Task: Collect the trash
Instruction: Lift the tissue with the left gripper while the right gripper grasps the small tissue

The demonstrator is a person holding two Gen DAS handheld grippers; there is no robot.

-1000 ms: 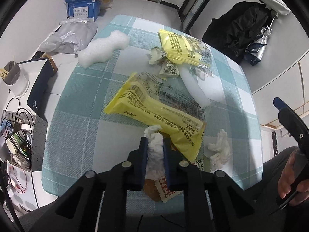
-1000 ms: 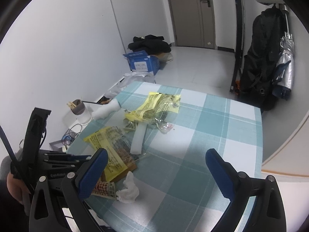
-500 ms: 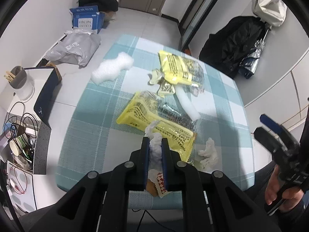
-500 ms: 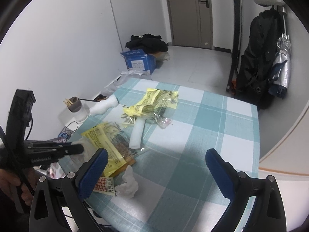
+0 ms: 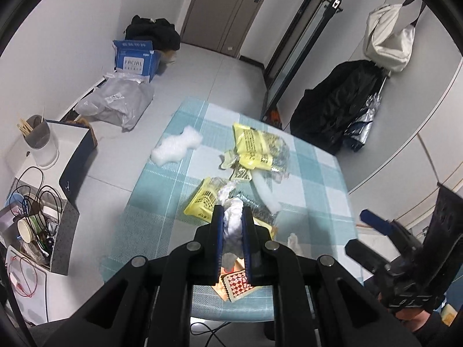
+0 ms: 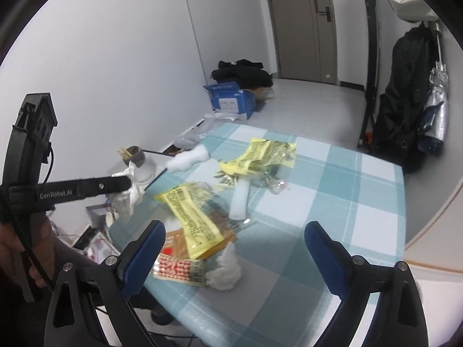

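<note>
Crumpled tissue (image 5: 232, 225) is being carried above the checked table (image 5: 318, 173), pinched tight between the left gripper (image 5: 232, 231) pads. Right gripper (image 6: 234, 248), jaws having just narrowed slightly yet wide and empty, is hovering over a second tissue wad (image 6: 224, 271); advisably, it is centred there before closing.

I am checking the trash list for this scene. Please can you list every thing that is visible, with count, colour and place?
table: 1, teal-white check, centre
snack wrappers: 2, yellow, mid-table
crumpled tissue: 1, white, near table edge
red-checked wrapper: 1, beside that tissue
foam pieces: 2, white, on table
blue box: 1, floor by wall
grey mailer bag: 1, floor
black coat: 1, hanging, far side
left gripper: shut on held tissue
right gripper: open, jaws just narrowing, over near edge
</note>
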